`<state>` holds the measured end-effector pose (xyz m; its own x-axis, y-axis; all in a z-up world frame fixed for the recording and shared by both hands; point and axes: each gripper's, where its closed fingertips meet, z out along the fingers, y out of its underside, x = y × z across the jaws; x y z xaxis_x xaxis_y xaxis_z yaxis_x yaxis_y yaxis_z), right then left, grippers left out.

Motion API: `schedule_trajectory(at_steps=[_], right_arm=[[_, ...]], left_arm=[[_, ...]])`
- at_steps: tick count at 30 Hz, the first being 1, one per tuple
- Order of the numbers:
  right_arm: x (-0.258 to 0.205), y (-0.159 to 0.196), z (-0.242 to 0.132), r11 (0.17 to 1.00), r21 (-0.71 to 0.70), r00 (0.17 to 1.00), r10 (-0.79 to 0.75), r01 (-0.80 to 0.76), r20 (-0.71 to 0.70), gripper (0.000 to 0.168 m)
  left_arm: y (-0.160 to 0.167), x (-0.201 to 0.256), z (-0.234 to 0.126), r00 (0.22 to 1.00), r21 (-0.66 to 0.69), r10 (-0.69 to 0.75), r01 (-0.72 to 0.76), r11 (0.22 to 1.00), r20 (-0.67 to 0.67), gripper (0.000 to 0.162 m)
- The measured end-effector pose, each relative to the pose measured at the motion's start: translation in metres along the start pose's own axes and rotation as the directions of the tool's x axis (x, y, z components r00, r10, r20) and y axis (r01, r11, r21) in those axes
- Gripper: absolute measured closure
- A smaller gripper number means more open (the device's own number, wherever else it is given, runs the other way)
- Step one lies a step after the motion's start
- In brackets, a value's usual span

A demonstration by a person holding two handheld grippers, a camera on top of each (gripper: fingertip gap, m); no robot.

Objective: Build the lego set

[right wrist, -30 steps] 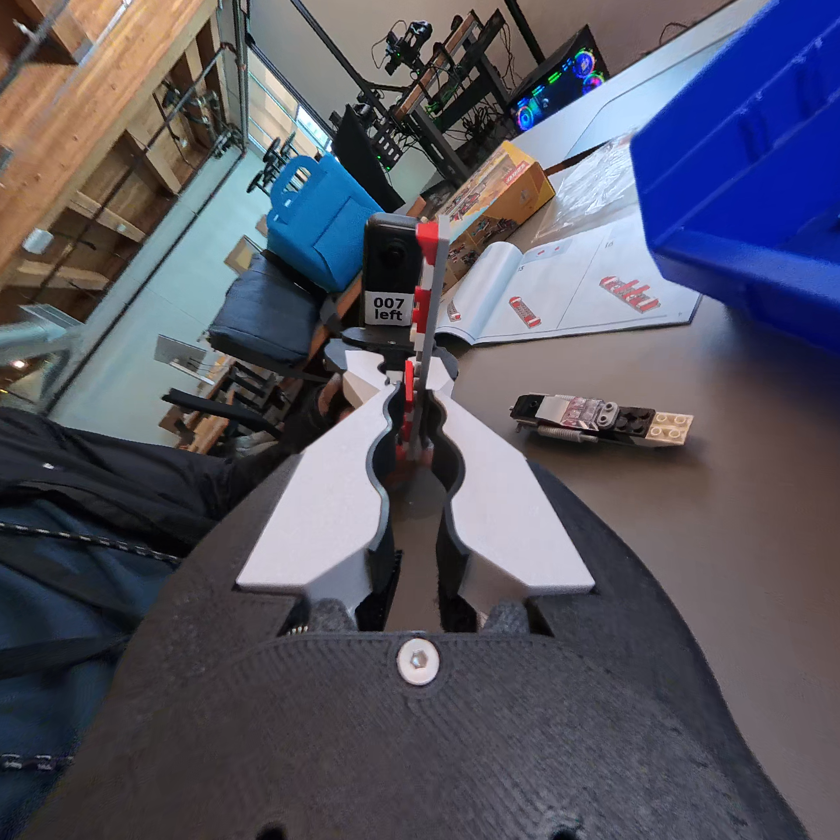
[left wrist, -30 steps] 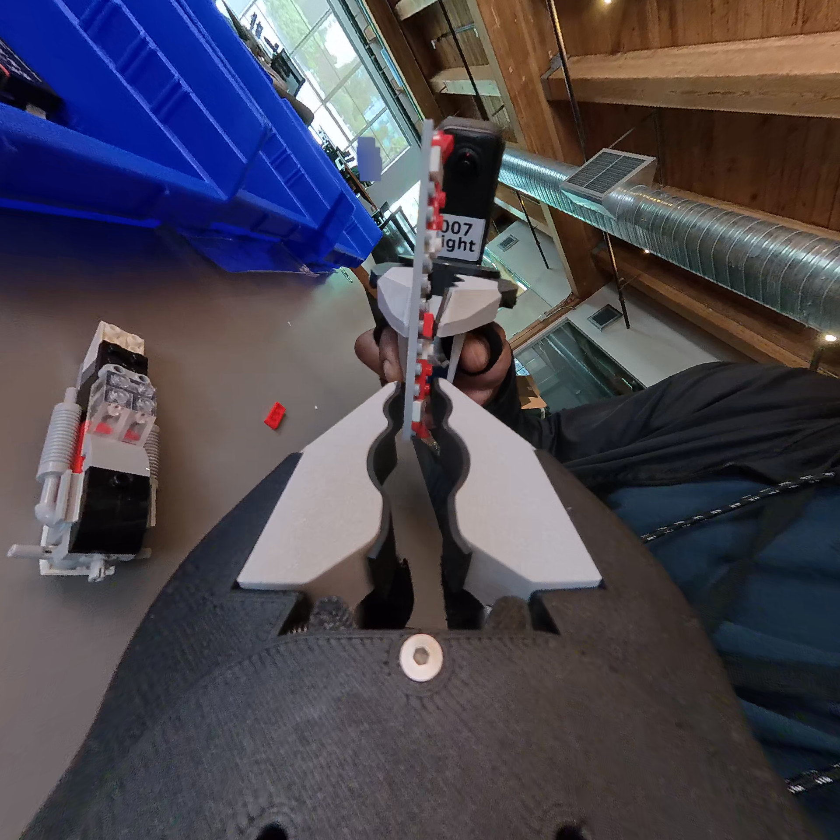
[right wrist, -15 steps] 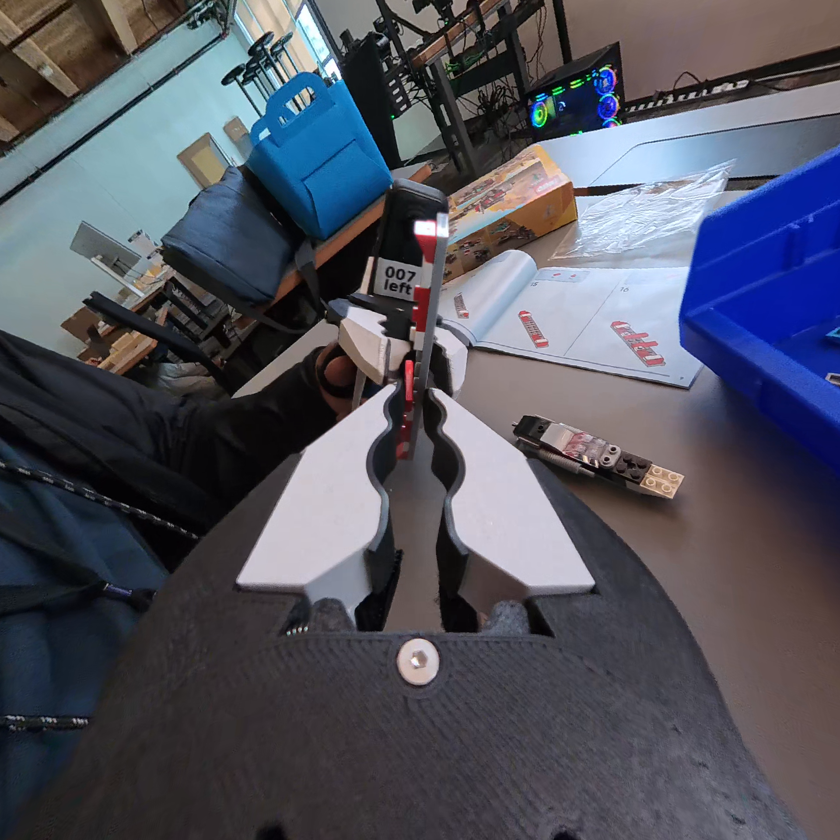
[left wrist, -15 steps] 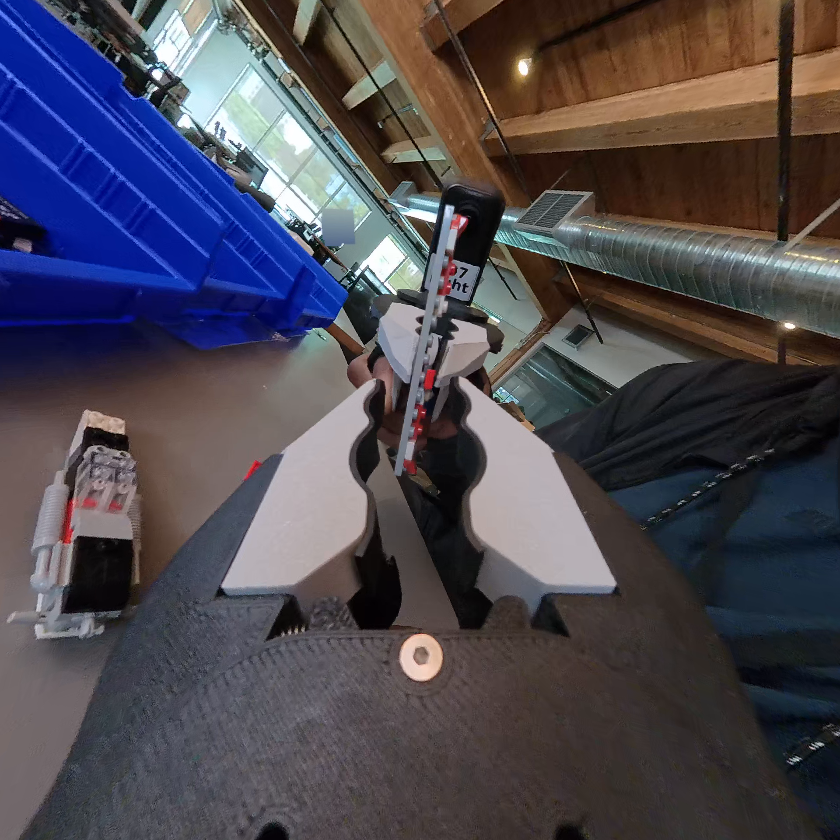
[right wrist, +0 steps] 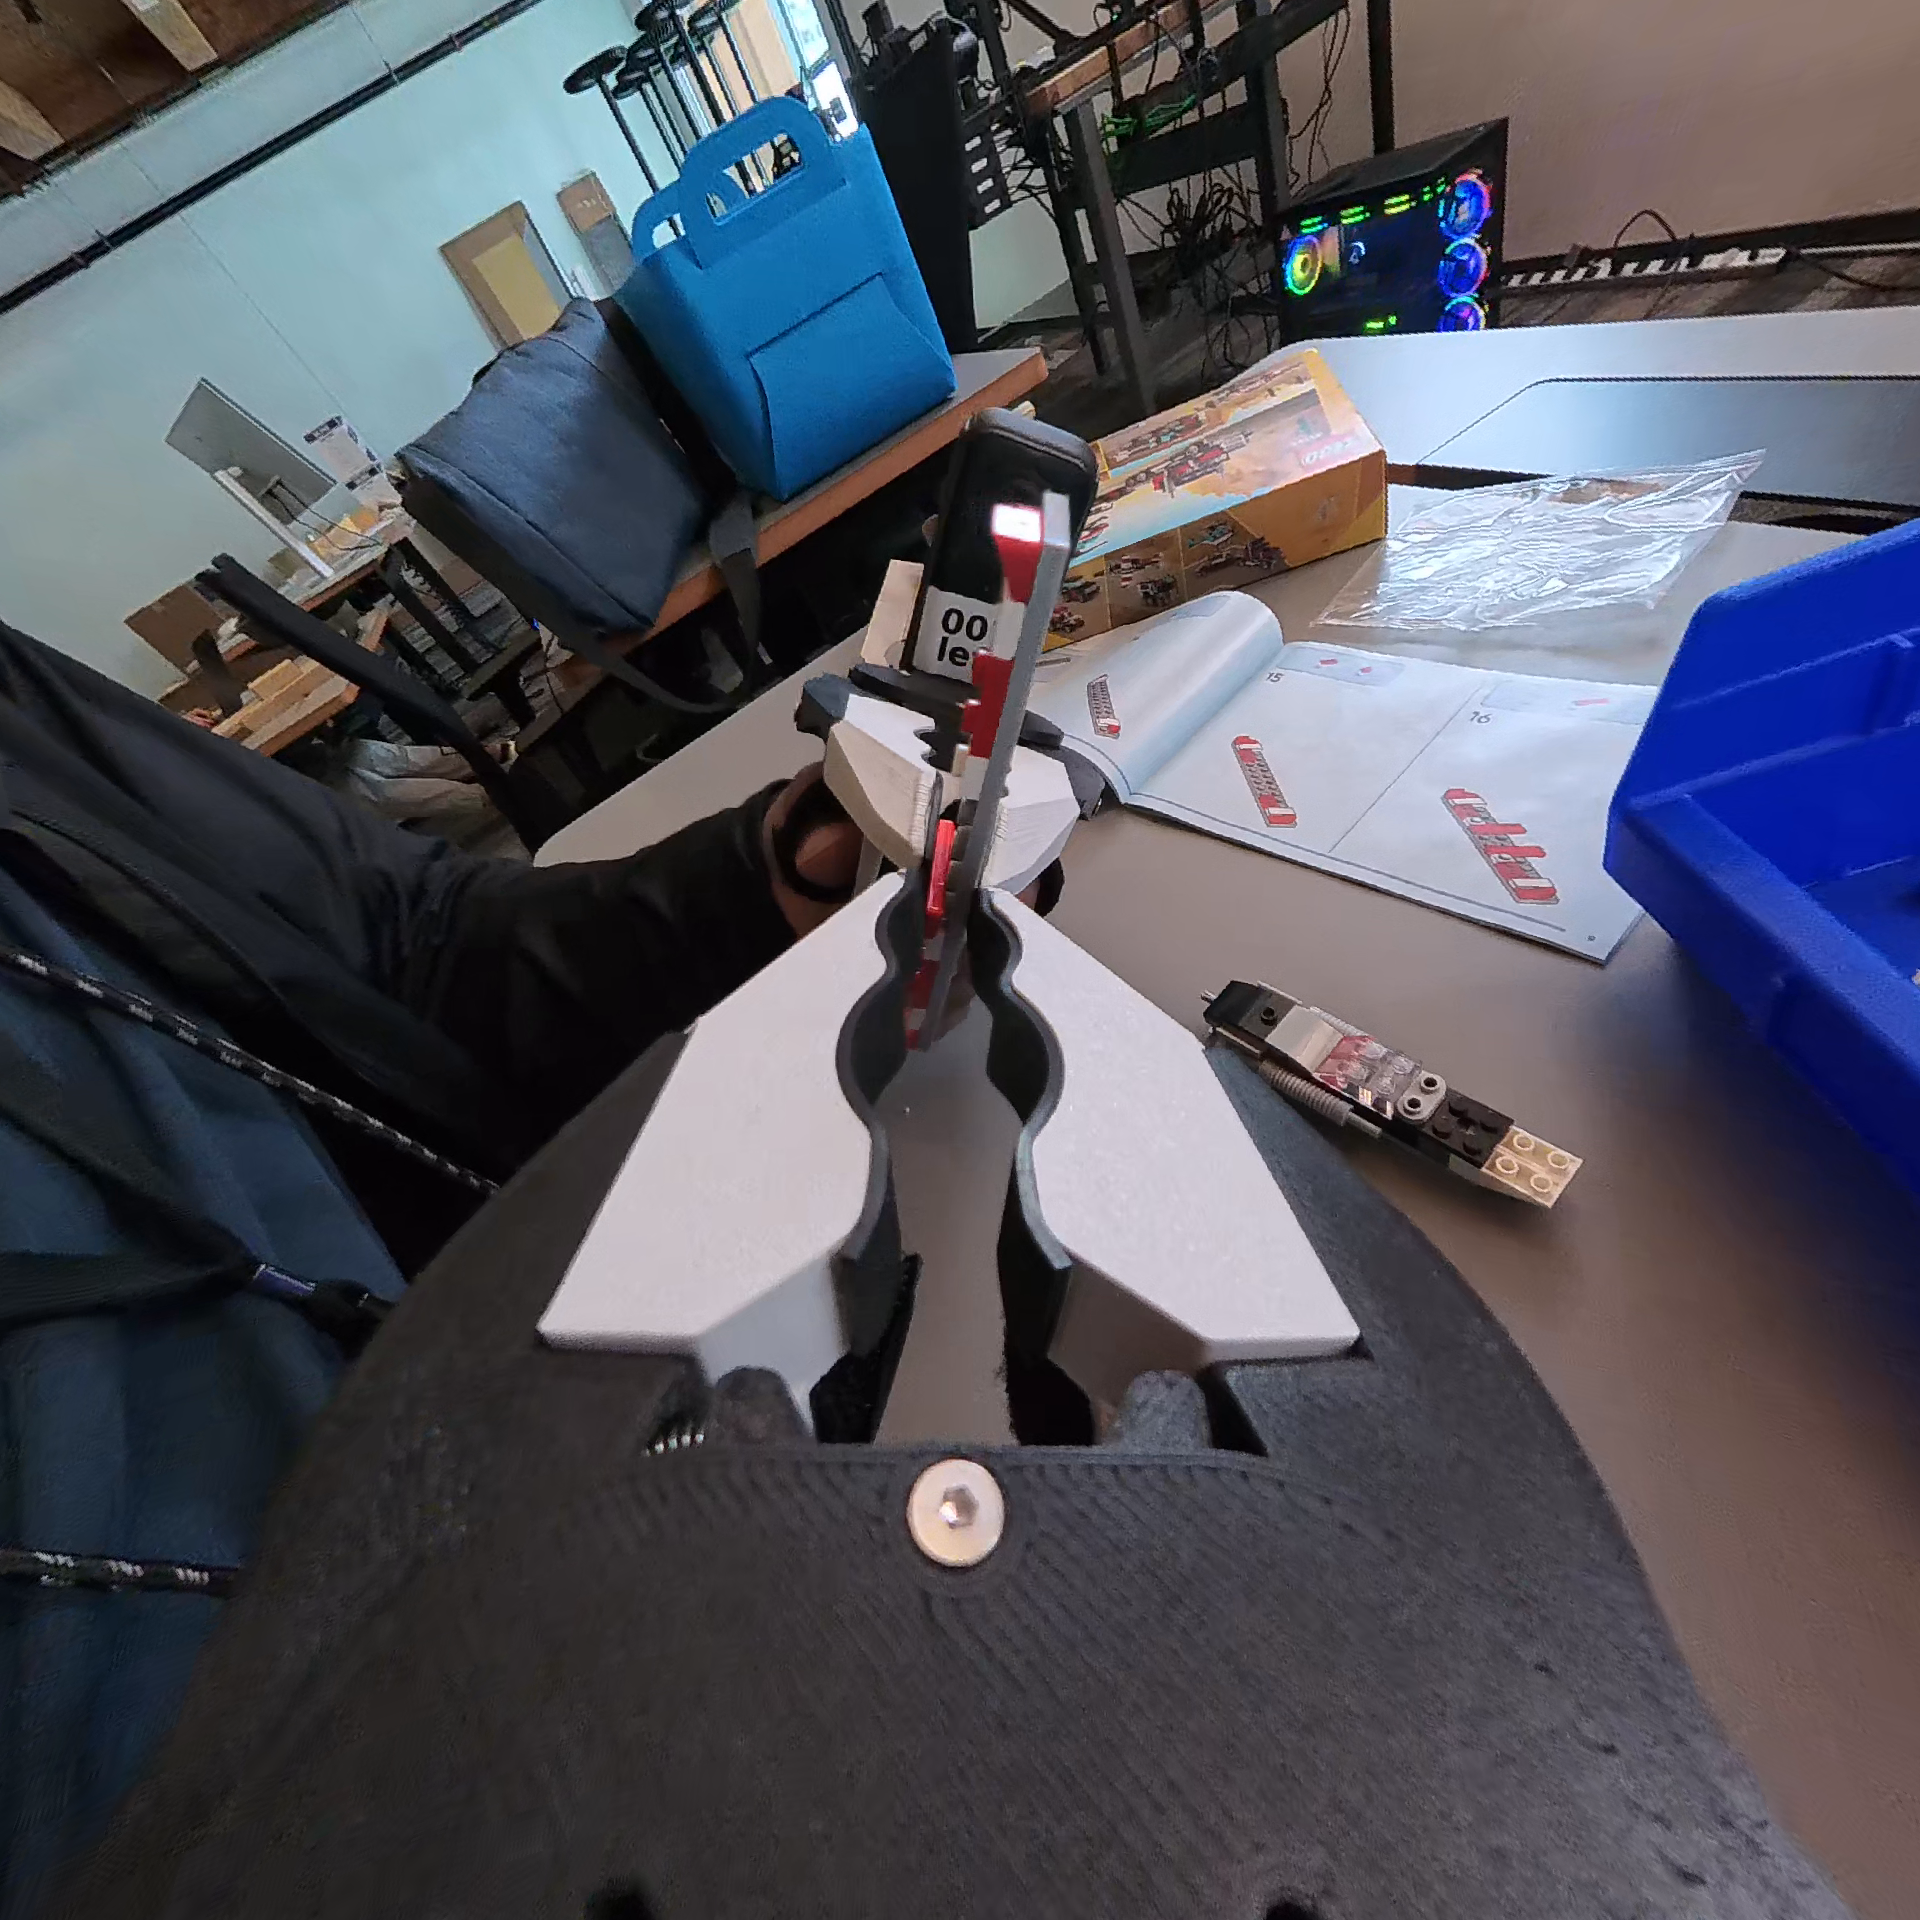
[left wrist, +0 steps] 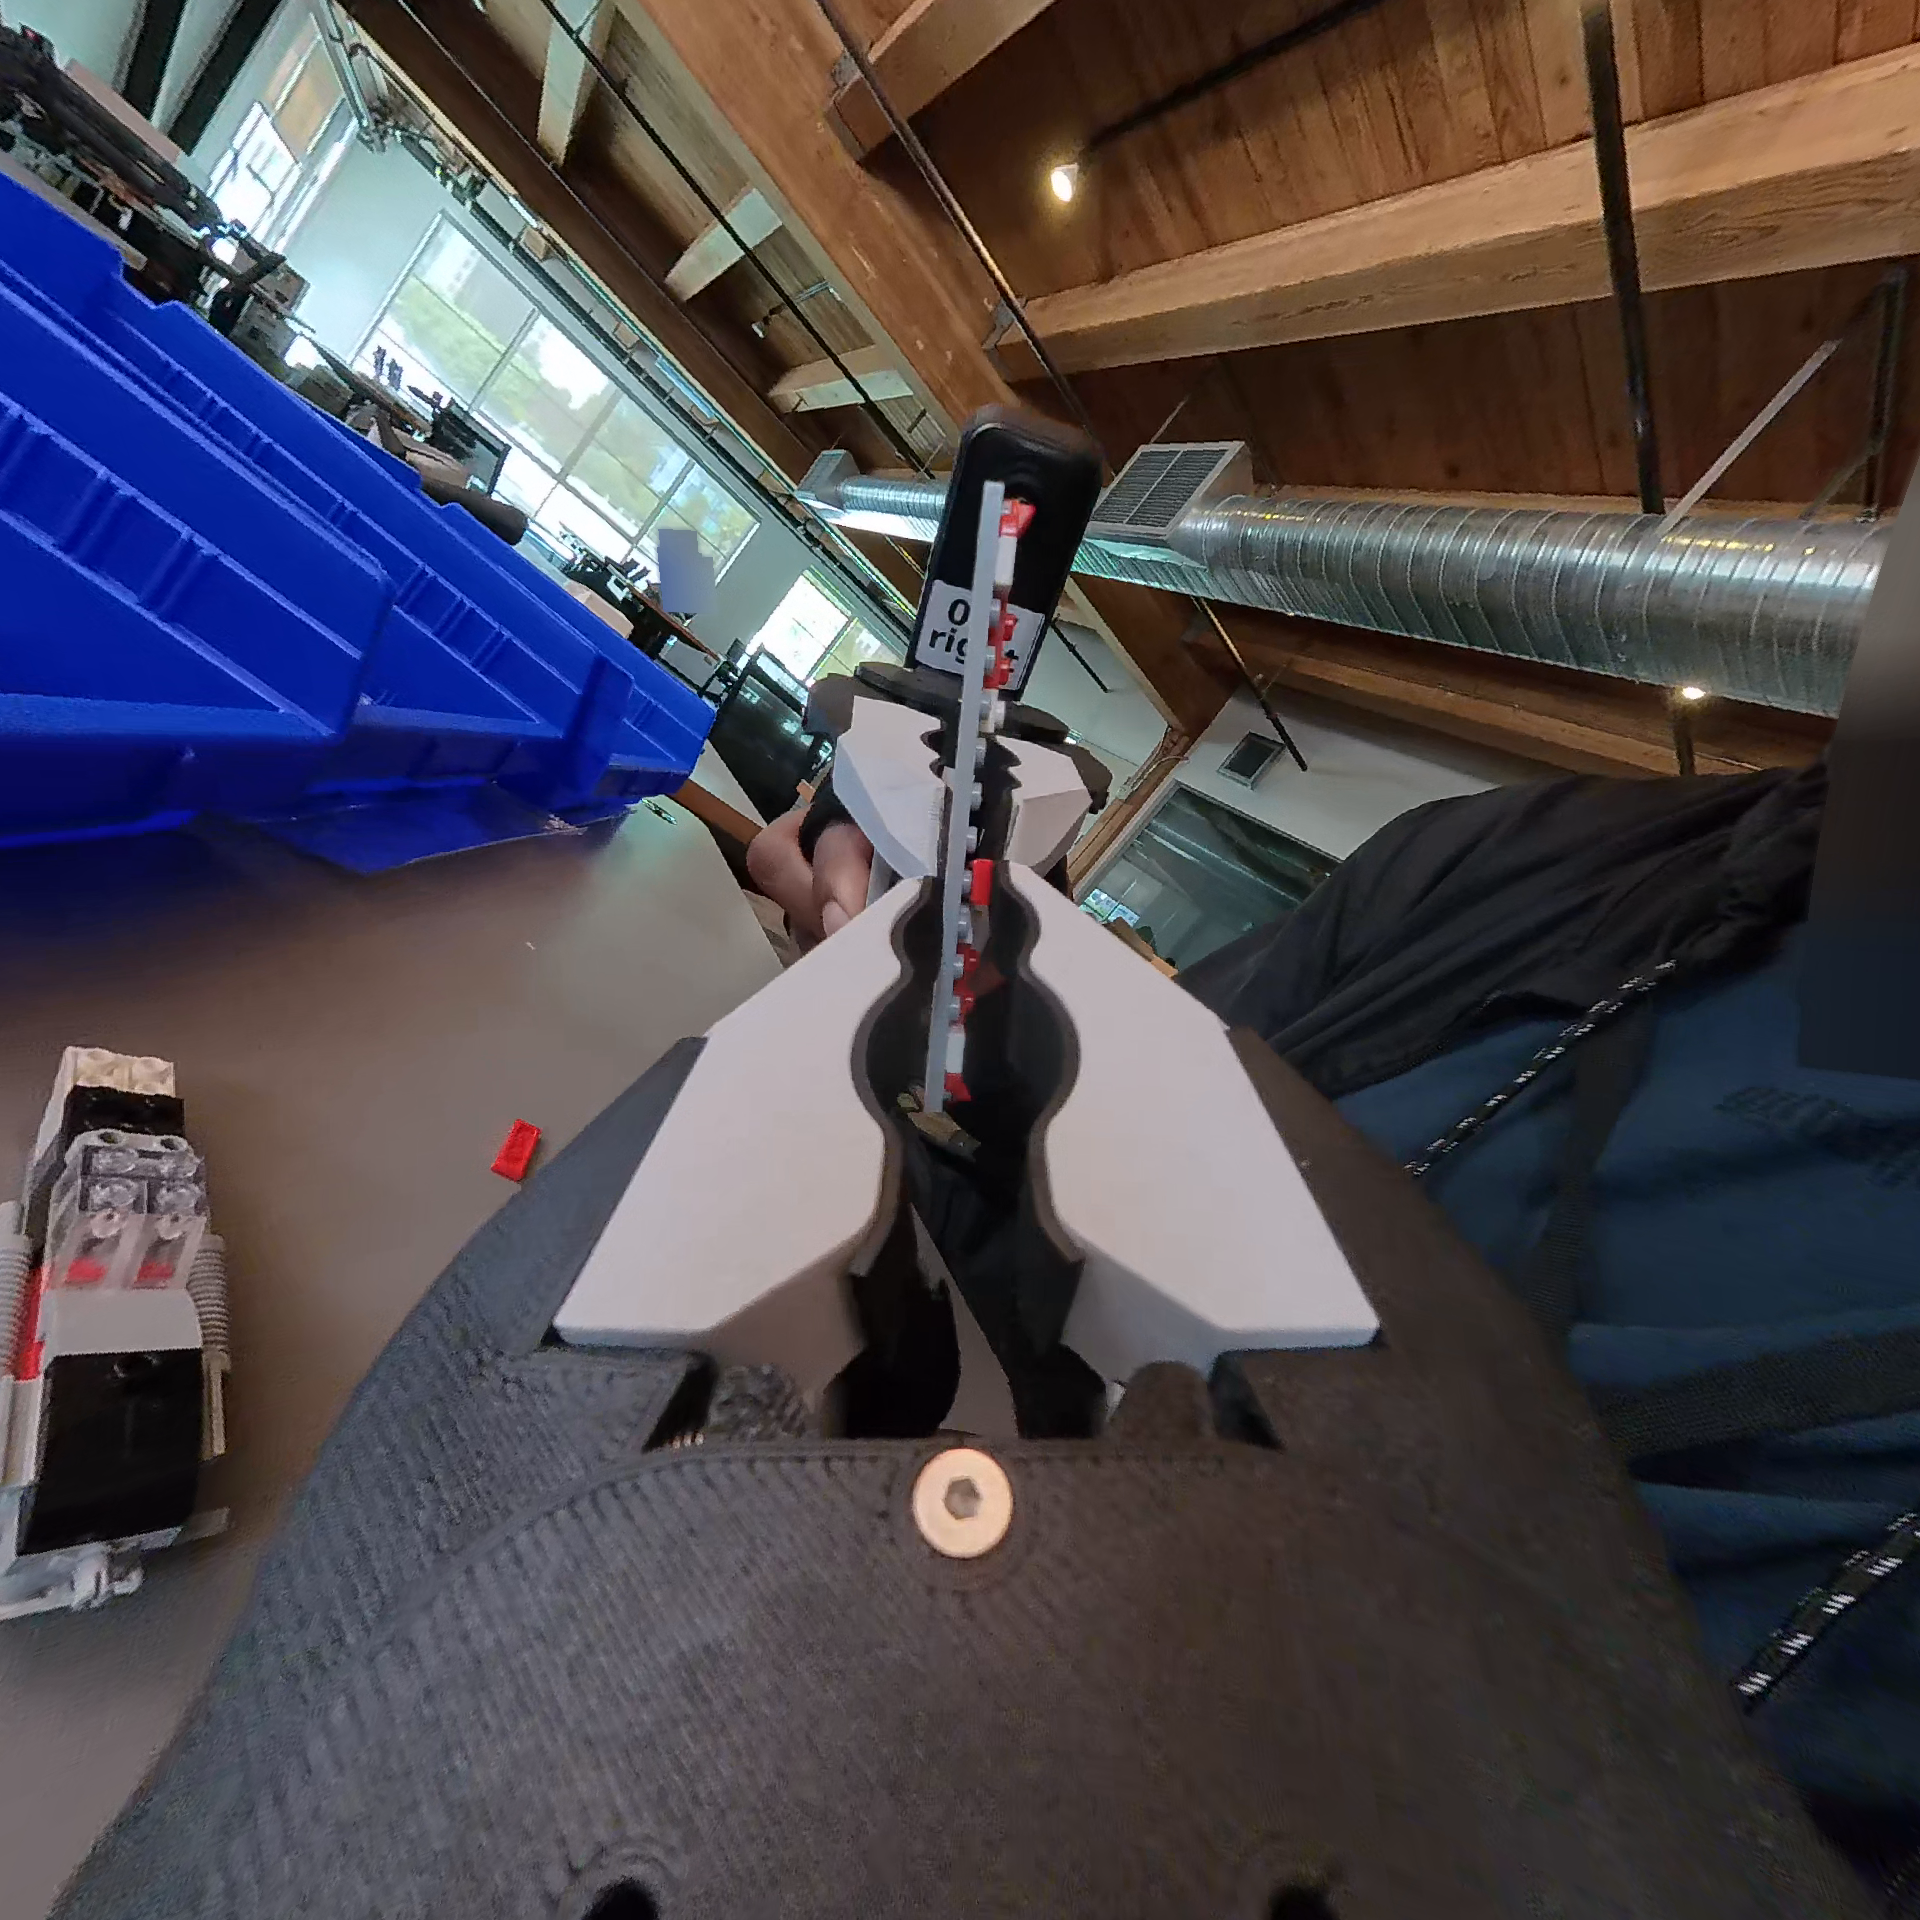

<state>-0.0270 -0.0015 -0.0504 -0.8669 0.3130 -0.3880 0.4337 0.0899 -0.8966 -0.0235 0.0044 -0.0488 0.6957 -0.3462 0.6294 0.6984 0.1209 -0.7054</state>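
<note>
A long thin grey Lego plate with small red pieces (left wrist: 975, 727) stands edge-on in the air between my two grippers, which face each other. My left gripper (left wrist: 964, 883) is shut on one end; that end reaches well past its fingertips into the jaw. My right gripper (right wrist: 951, 888) is shut on the other end of the plate (right wrist: 1023, 644). Each gripper also shows in the other's view, with a hand behind it. A half-built black and grey model with springs and clear bricks (left wrist: 104, 1351) lies on the table; it also shows in the right wrist view (right wrist: 1392, 1091).
A loose small red piece (left wrist: 516, 1148) lies near the model. Blue bins (left wrist: 260, 623) stand along the table's far side, also in the right wrist view (right wrist: 1766, 831). An open instruction booklet (right wrist: 1351, 758), a yellow box (right wrist: 1247, 488) and a clear bag (right wrist: 1538, 540) lie beyond. The person's dark jacket (left wrist: 1558, 987) is close.
My left gripper opened half a second ago and has closed again, with the plate deeper in its jaw. The right gripper kept its hold. Both grippers tilted and shifted.
</note>
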Motion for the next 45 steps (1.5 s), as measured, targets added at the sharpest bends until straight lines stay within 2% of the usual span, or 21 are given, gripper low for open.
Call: schedule_trajectory(at_steps=[4, 12, 20, 25, 35, 45], right_arm=[[-0.001, -0.001, -0.001, 1.000, 0.002, 1.000, -0.003, 0.003, 0.000, 0.160], [-0.005, -0.006, 0.000, 1.000, 0.019, 1.000, -0.005, 0.004, 0.021, 0.158], [-0.009, -0.009, 0.000, 0.999, 0.048, 0.999, 0.003, -0.006, 0.047, 0.158], [-0.012, -0.009, -0.001, 0.996, 0.041, 0.996, -0.081, 0.080, 0.025, 0.159], [-0.023, -0.003, -0.001, 0.970, -0.024, 0.970, -0.242, 0.243, 0.021, 0.160], [-0.039, -0.003, 0.000, 0.911, -0.060, 0.913, -0.407, 0.407, 0.010, 0.159]], left_arm=[[-0.001, 0.001, 0.001, 1.000, 0.001, 0.029, -0.029, 1.000, 0.006, 0.154], [-0.004, 0.006, 0.001, 0.998, 0.031, -0.036, 0.037, 0.999, -0.051, 0.153], [-0.005, 0.009, 0.001, 0.997, 0.043, -0.032, 0.035, 0.998, -0.072, 0.154], [-0.004, 0.013, 0.001, 0.998, 0.023, 0.005, -0.003, 1.000, -0.069, 0.153], [0.004, 0.023, 0.001, 0.983, -0.044, 0.169, -0.172, 0.984, -0.066, 0.153], [0.009, 0.038, 0.000, 0.951, -0.077, 0.289, -0.298, 0.951, -0.114, 0.152]])
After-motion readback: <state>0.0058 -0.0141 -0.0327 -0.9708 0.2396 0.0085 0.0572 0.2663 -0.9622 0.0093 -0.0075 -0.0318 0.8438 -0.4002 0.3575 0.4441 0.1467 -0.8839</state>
